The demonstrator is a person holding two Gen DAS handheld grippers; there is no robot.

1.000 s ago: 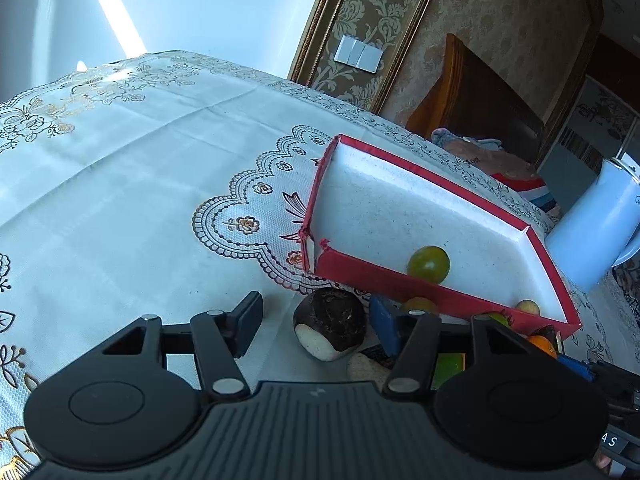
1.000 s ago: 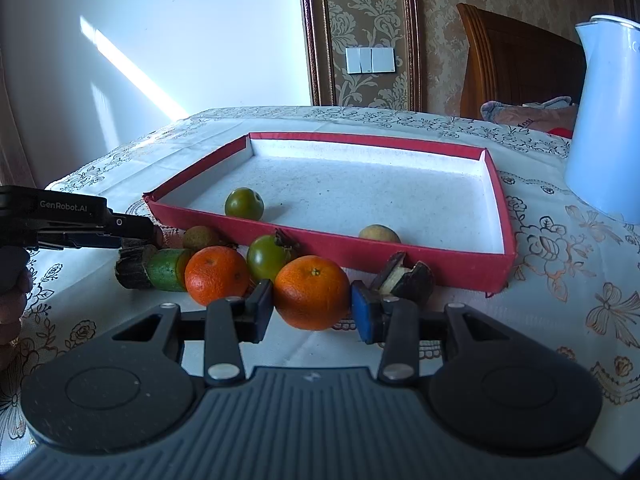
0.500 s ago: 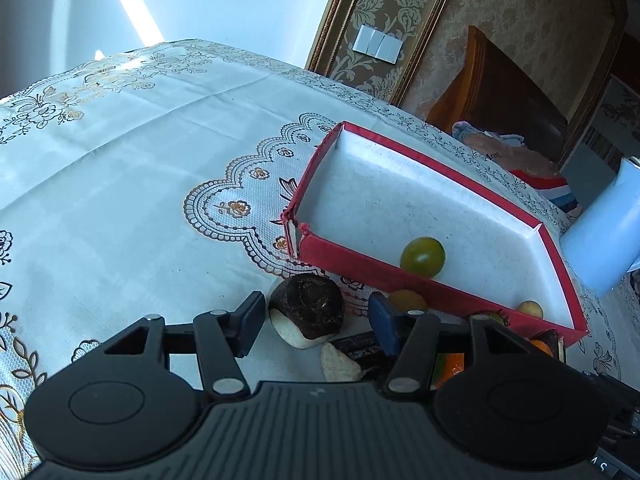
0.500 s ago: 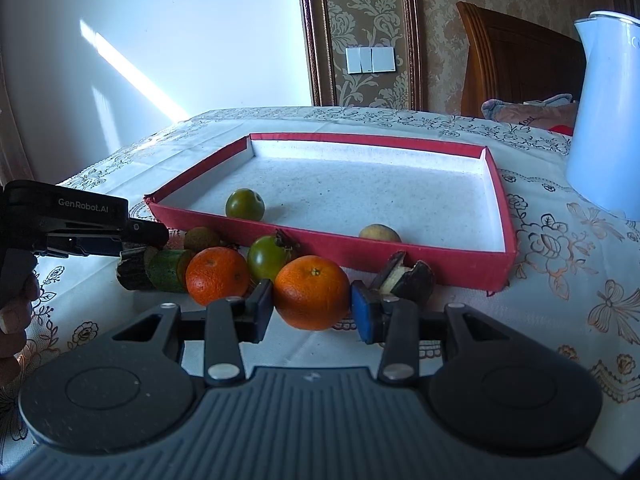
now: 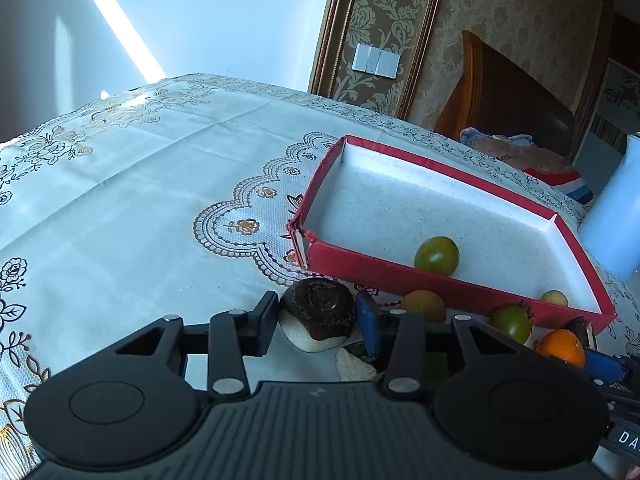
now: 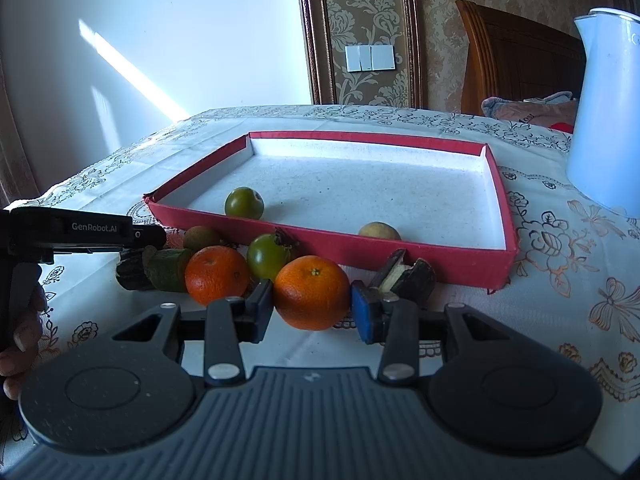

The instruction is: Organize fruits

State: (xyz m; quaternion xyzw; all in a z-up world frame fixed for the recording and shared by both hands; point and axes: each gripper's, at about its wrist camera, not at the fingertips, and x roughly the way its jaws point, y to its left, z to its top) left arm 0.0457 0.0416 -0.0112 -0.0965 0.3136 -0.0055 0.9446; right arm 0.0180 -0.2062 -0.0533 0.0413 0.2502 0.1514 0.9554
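Observation:
In the left wrist view my left gripper (image 5: 318, 320) has its jaws closing, and both pads touch the sides of a dark brown fruit (image 5: 320, 304) with white flesh that lies on the tablecloth. My right gripper (image 6: 312, 308) is shut on an orange (image 6: 312, 298) just in front of the red tray (image 6: 328, 242). Inside the tray lie a green tomato (image 6: 244, 203) and a small pale fruit (image 6: 379, 231). Along the tray's near wall sit a second orange (image 6: 216, 275), another green tomato (image 6: 267, 255), a brown fruit (image 6: 201, 237), a green piece (image 6: 168, 268) and a split dark fruit (image 6: 406, 276).
A white kettle (image 6: 608, 120) stands on the table right of the tray. A wooden chair (image 6: 516, 60) with cloth on it is behind the table. A person's hand (image 6: 24, 320) holds the left gripper's handle at the left edge. Embroidered tablecloth (image 5: 120, 200) spreads left of the tray.
The left gripper's jaws have narrowed onto the dark brown fruit and its view has tipped up a little. The right gripper and its orange have not moved.

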